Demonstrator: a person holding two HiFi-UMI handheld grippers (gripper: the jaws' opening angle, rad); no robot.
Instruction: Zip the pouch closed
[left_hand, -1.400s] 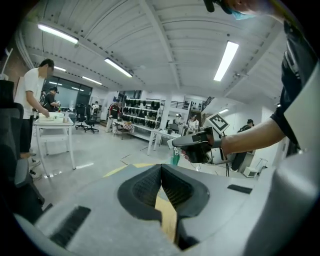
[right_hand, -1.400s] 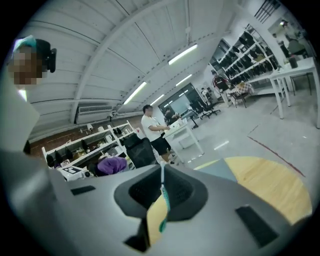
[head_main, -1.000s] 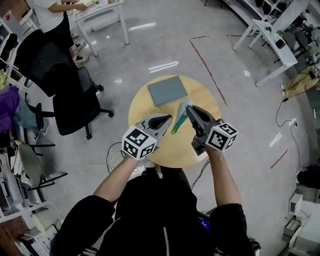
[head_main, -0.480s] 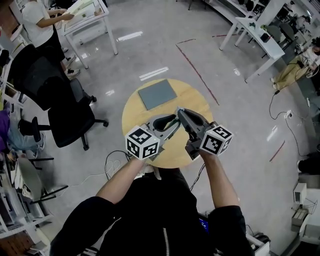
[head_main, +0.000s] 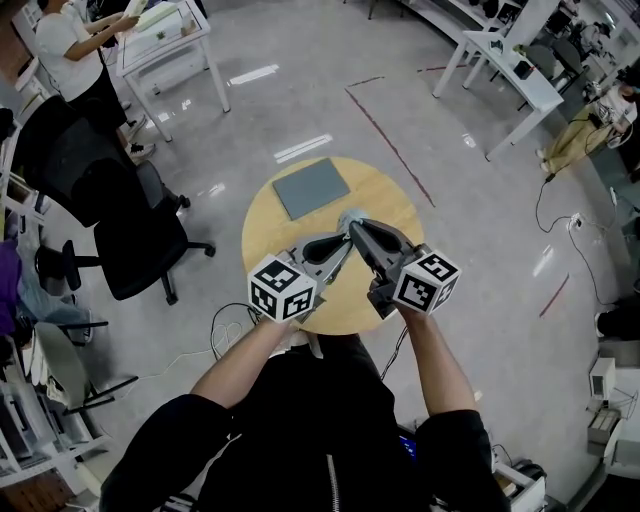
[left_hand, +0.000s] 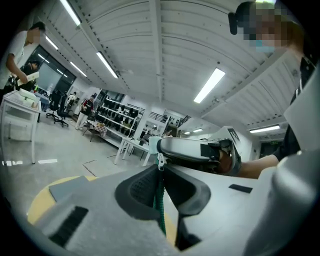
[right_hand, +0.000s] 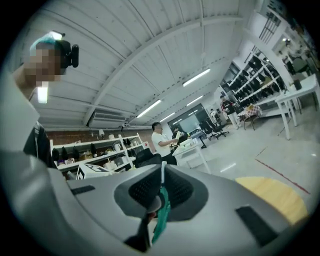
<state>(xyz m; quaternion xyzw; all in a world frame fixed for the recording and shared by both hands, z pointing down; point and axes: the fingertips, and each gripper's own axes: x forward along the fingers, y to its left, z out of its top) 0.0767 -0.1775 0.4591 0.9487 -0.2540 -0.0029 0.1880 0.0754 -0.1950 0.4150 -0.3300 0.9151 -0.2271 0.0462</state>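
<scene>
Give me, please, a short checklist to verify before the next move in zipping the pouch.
1. Left tool shut on the pouch at its green edge: ok.
2. Right tool shut on the pouch: ok.
3. Both tools' tips close together, facing each other: ok.
4. Pouch over the table, apart from the gray pad: ok.
5. How far the pouch is already zipped: cannot tell.
</scene>
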